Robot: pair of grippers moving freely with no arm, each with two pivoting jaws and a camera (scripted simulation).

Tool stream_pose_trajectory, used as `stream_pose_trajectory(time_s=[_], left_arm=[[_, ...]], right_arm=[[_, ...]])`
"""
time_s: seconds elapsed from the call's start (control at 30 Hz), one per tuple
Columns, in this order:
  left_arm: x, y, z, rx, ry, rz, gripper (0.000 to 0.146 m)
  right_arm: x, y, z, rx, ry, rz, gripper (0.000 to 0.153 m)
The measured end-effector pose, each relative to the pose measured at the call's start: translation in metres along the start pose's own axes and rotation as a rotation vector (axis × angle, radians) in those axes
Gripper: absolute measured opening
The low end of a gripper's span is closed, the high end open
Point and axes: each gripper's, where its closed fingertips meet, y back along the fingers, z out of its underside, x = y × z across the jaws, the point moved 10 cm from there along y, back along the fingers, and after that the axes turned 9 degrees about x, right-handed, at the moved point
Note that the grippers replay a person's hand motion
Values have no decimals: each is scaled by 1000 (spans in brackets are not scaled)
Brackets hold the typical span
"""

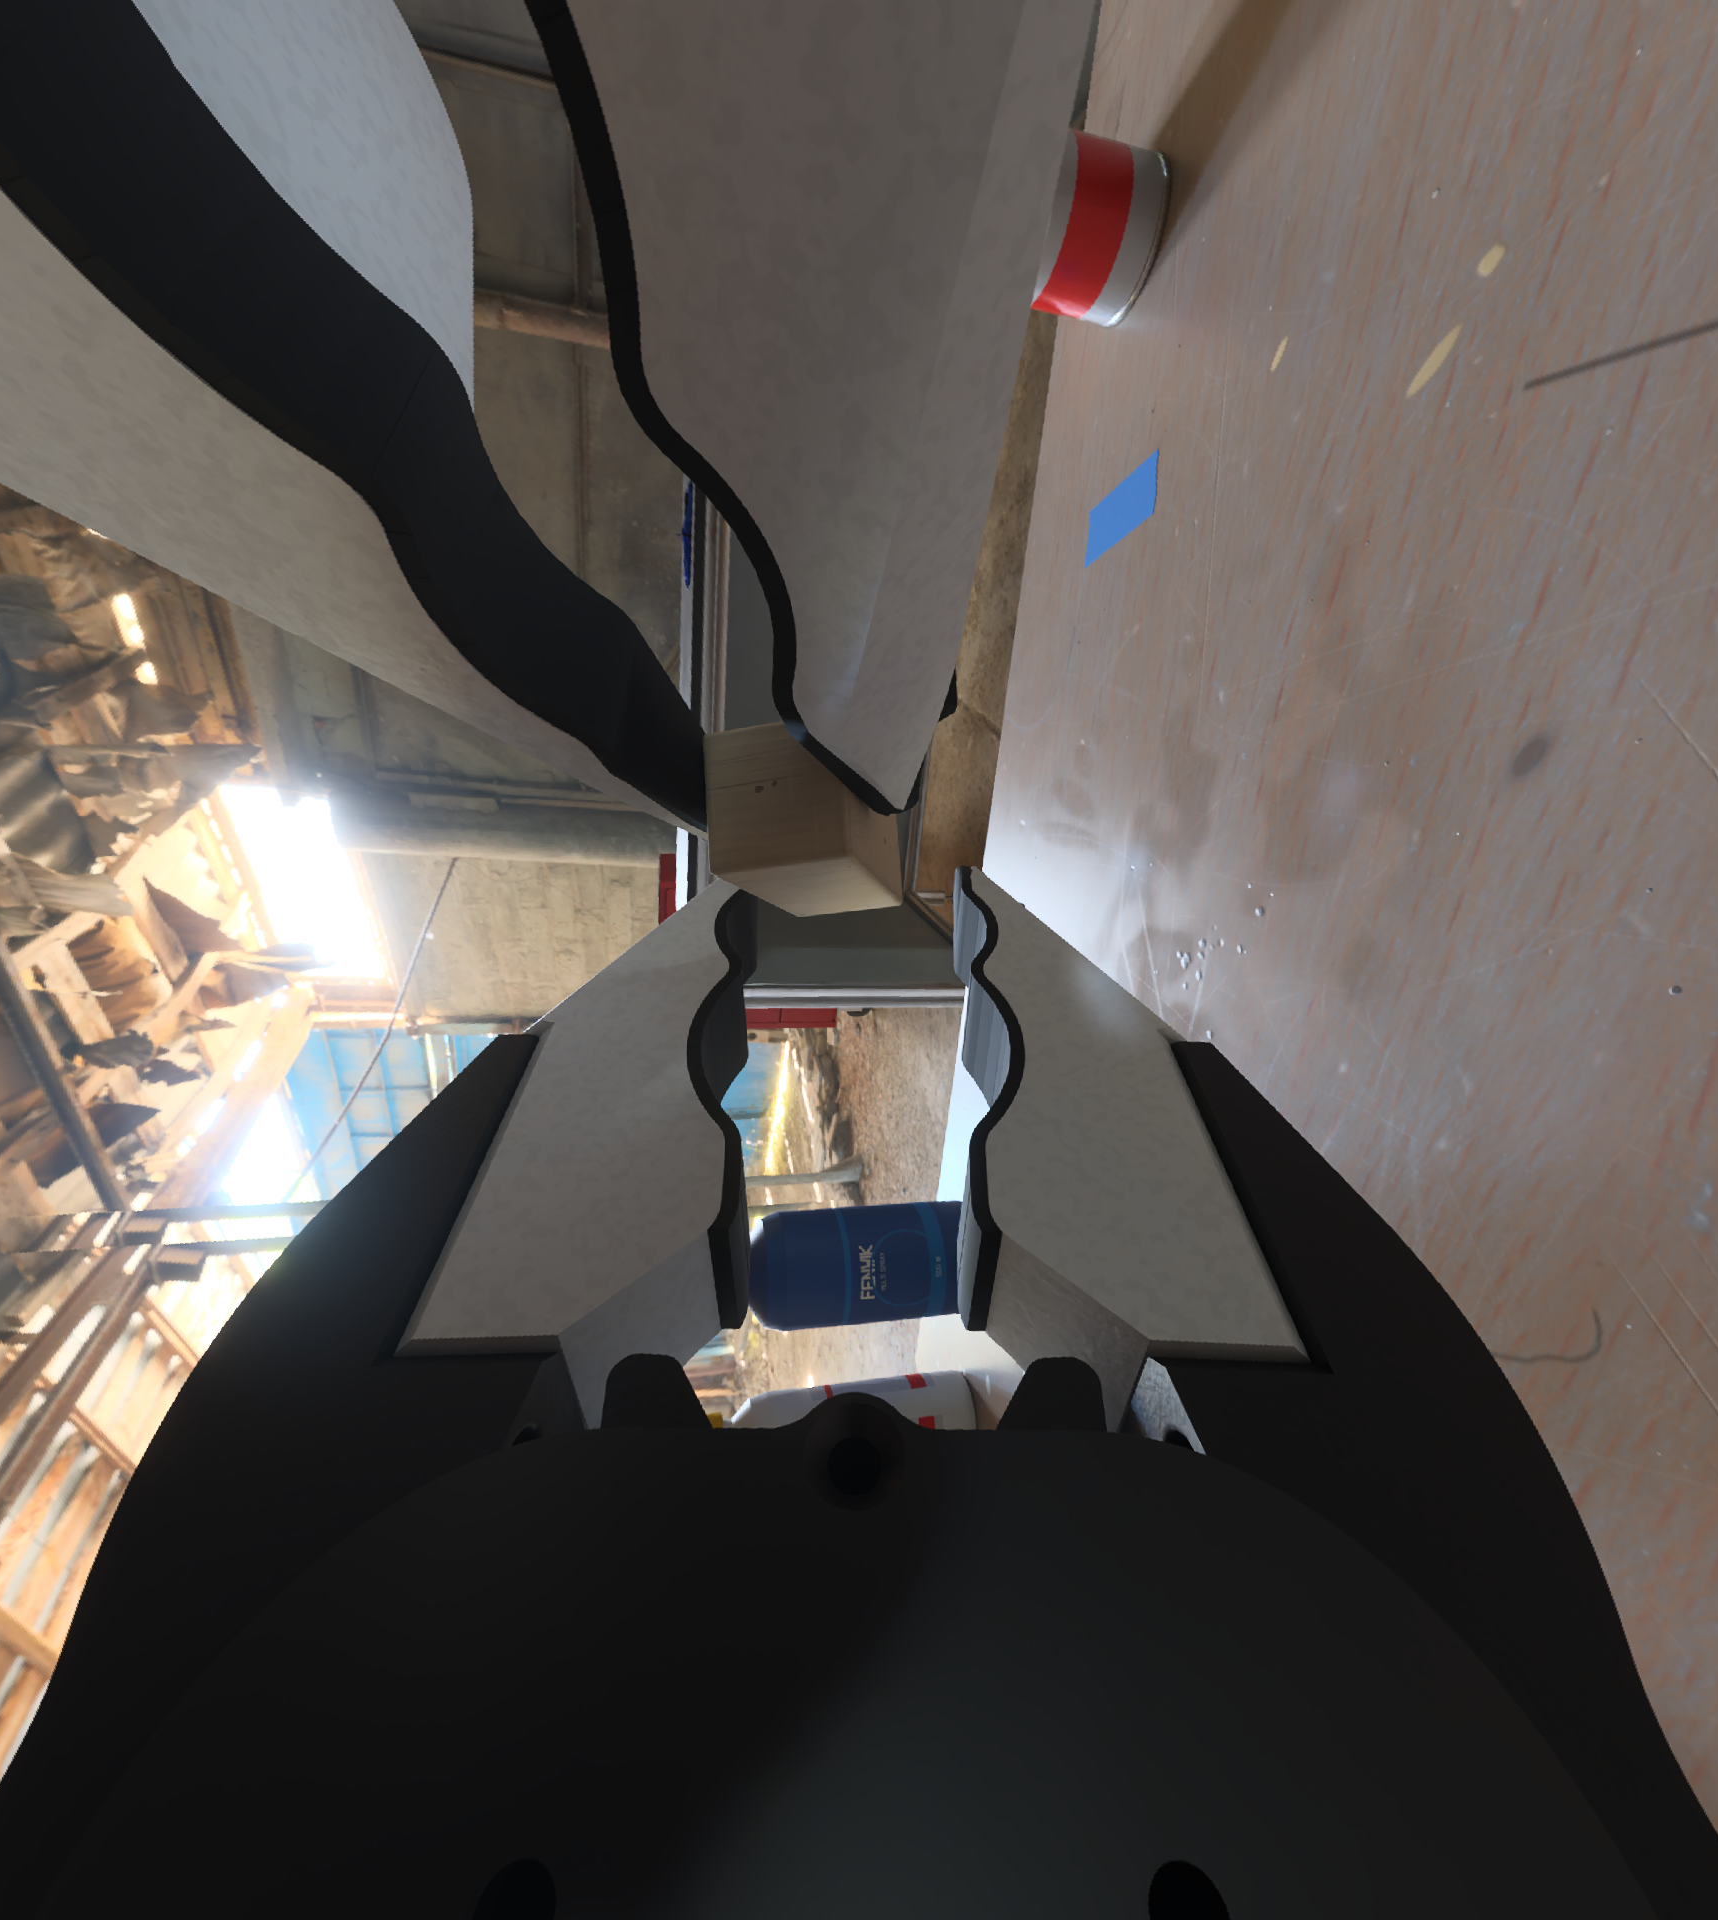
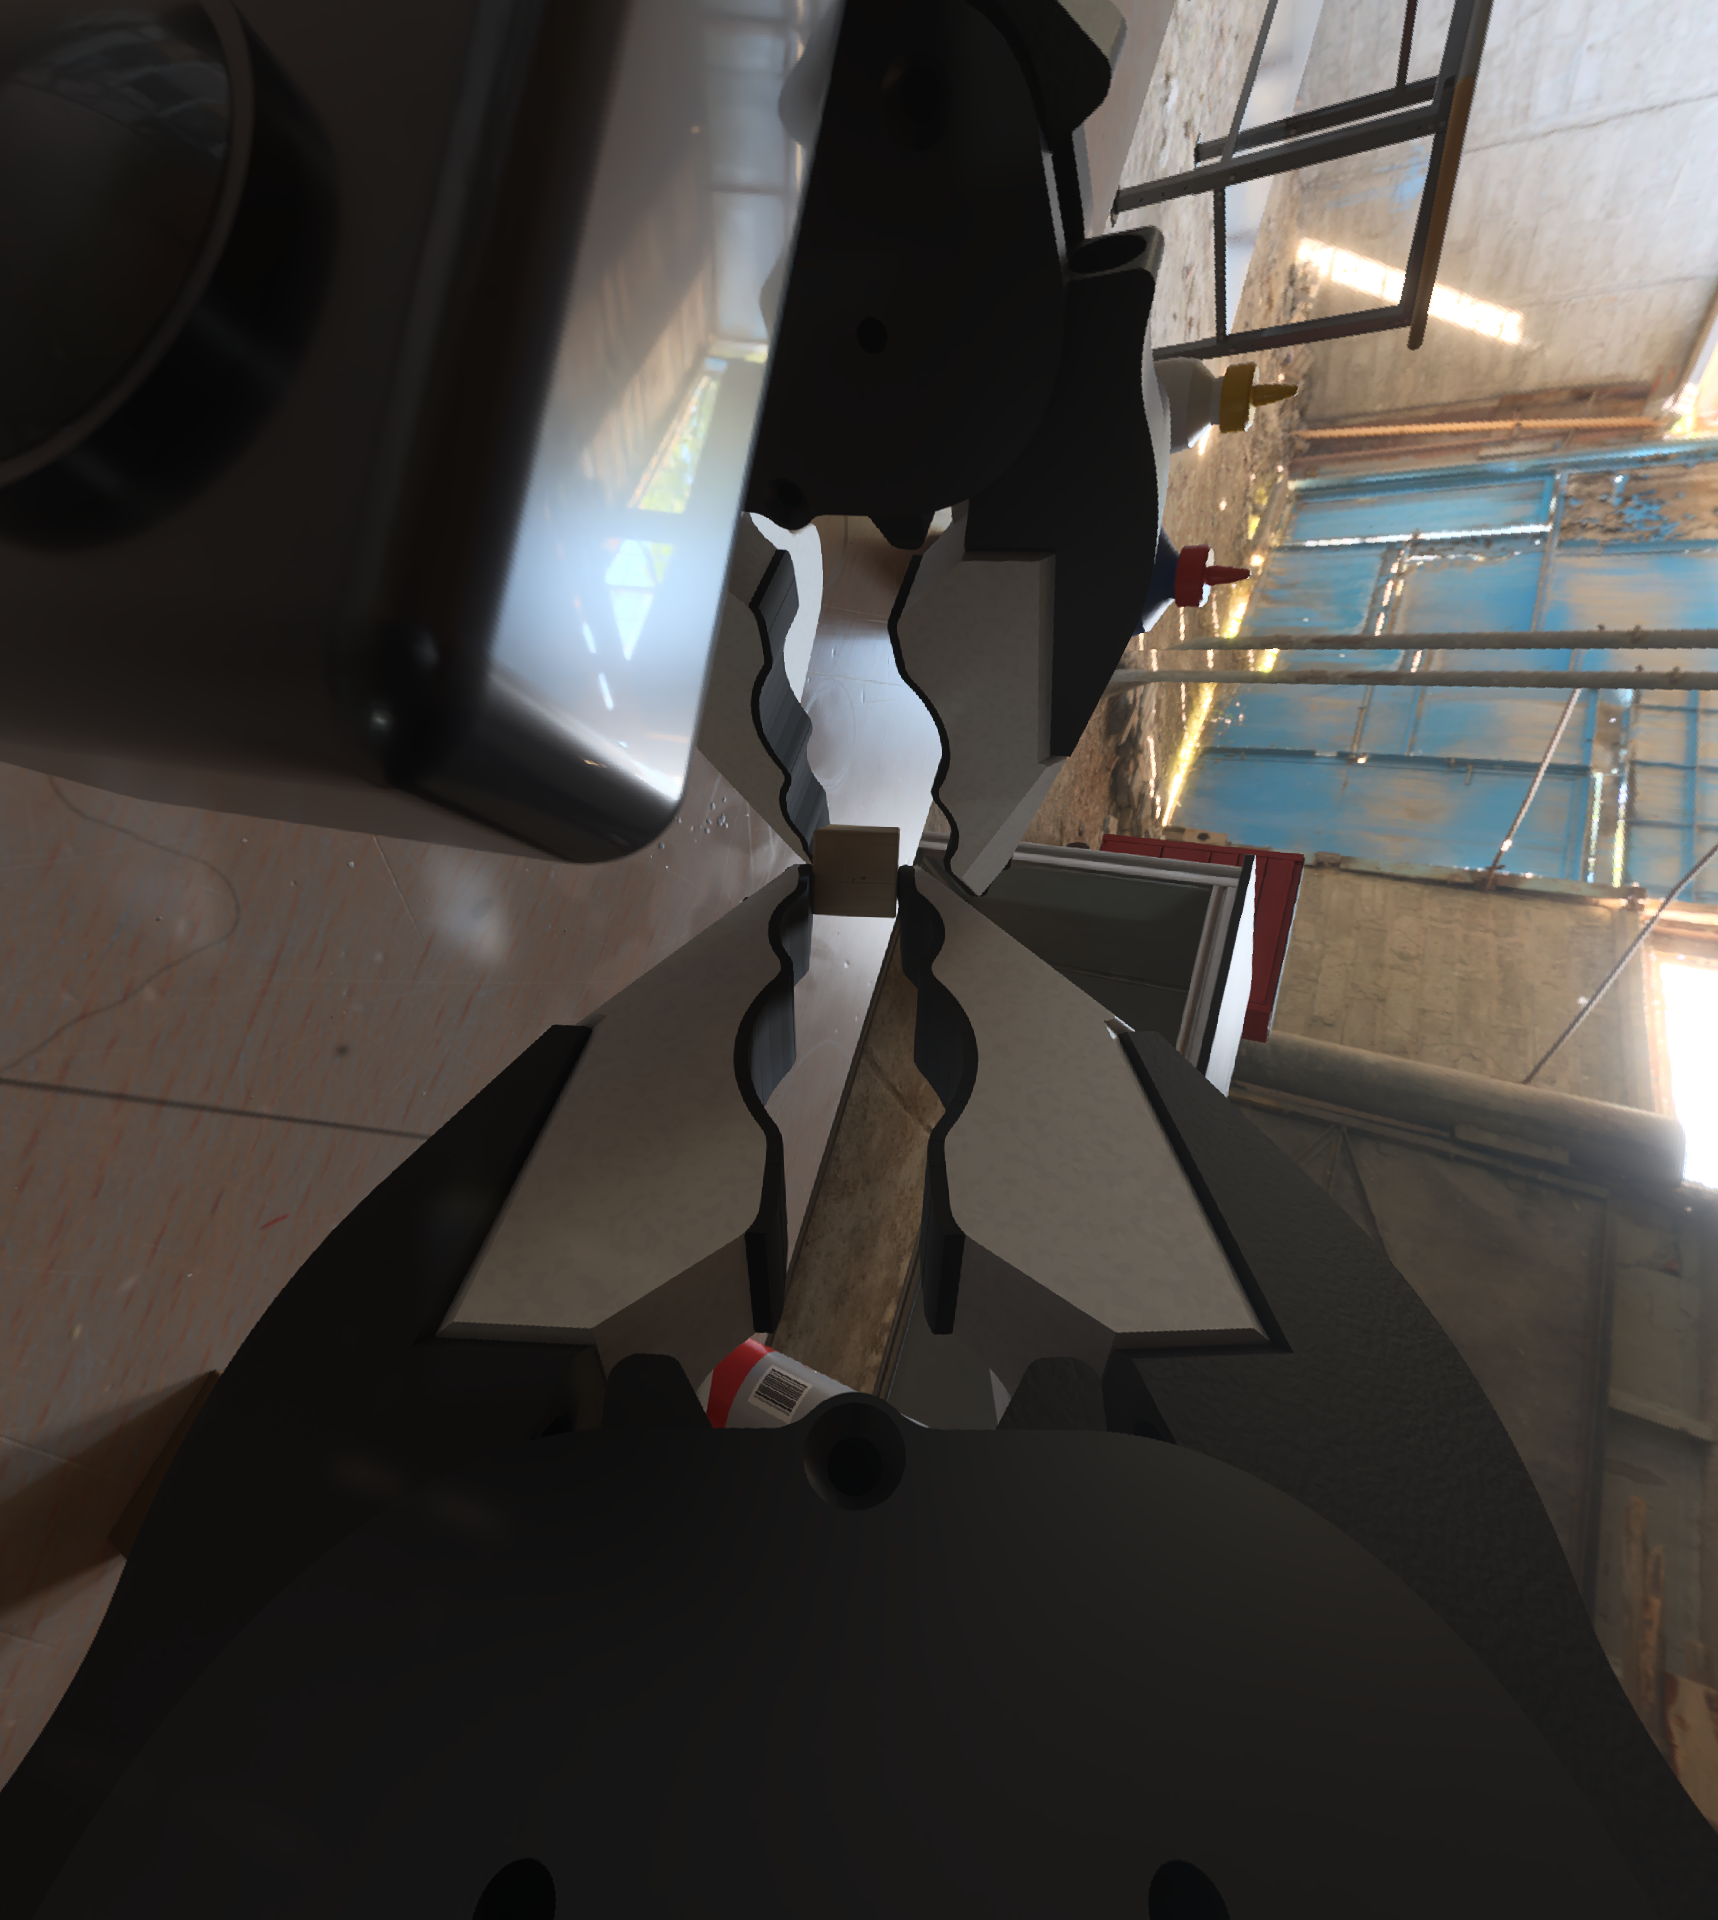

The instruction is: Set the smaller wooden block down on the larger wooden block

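The smaller wooden block point(image 2: 855, 871) is a pale cube held between the fingertips of my right gripper point(image 2: 855, 885), which is shut on it above the table edge. In the left wrist view the same block point(image 1: 793, 831) sits in the right gripper point(image 1: 793, 805), which reaches in from the top. My left gripper point(image 1: 844, 888) faces it tip to tip. Its jaws are open and empty, with the tips just short of the block. A brown wooden corner point(image 2: 159, 1455) at the lower left may be the larger block. It is mostly hidden by my right gripper's body.
The scratched tabletop point(image 1: 1457, 935) carries a red-and-white can point(image 1: 1104, 223), a blue patch point(image 1: 1123, 507) and a dark blue can point(image 1: 855, 1262). A black glossy box point(image 2: 367, 468) stands close on the left. A red-and-white container point(image 2: 772, 1387) and two capped bottles point(image 2: 1250, 393) are also there.
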Motion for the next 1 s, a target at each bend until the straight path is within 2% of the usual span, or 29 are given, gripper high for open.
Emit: stream_pose_trajectory(time_s=[0.4, 0.47, 0.5, 0.57, 0.7, 1.0], left_arm=[[4, -4, 3, 4, -6, 27, 37], [-5, -4, 19, -102, -34, -40, 37], [-15, -1, 30, -137, 17, -51, 37], [-40, 14, 46, -144, 128, -31, 36], [-52, 29, 47, -83, 88, -84, 36], [-60, 29, 73, -195, 106, -73, 37]], right_arm=[[-3, -2, 2, -23, -14, -35, 16], [-7, 0, 1, -9, -25, -121, 16], [-6, -1, -1, 24, -6, -126, 16], [-7, -2, -7, 53, 68, 6, 16], [2, 9, -14, 90, 56, 71, 16], [10, 41, -1, 60, 11, 101, 16]])
